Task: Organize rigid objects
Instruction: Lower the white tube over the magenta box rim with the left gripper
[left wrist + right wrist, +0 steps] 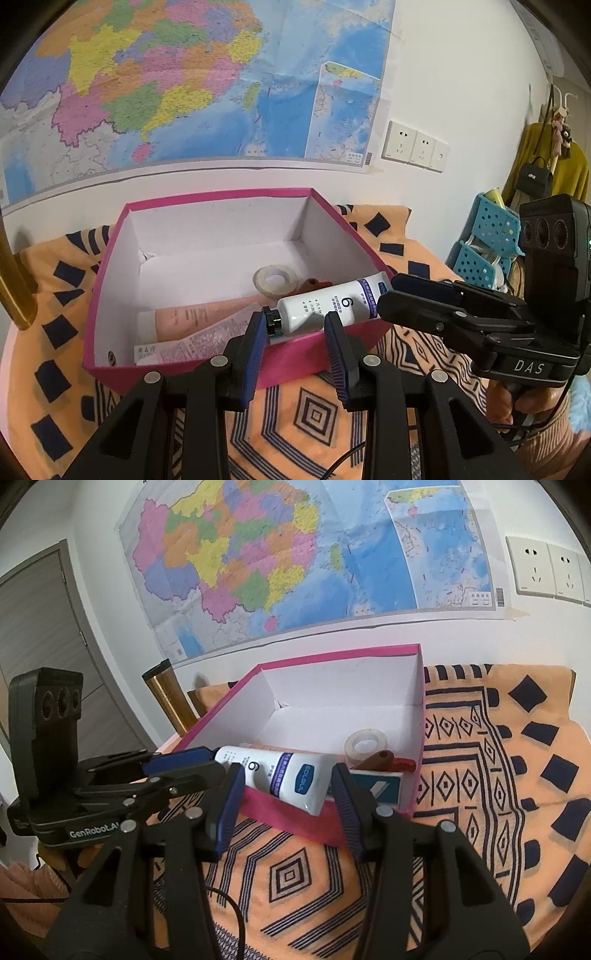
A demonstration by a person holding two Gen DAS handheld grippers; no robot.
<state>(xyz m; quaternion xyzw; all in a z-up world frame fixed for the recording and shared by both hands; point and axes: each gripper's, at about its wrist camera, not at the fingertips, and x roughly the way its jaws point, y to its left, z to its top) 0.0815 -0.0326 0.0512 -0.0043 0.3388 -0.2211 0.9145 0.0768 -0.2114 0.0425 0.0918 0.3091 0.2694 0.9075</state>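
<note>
A white tube (332,306) (273,775) with a black cap hangs level over the front rim of the pink box (221,195) (332,655). My left gripper (295,319) (218,764) is shut on its cap end. My right gripper (287,771) (391,295) is shut on its flat tail end. Inside the box lie a tape roll (275,280) (365,744), a pink tube (199,317), a brown and red object (380,760) and a white and blue carton (380,788).
The box rests on an orange patterned cloth (314,410) (480,775). A gold cylinder (14,288) (170,698) stands left of the box. Blue perforated baskets (487,236) stand at the right. A map covers the wall behind. A hand (517,402) holds the right gripper.
</note>
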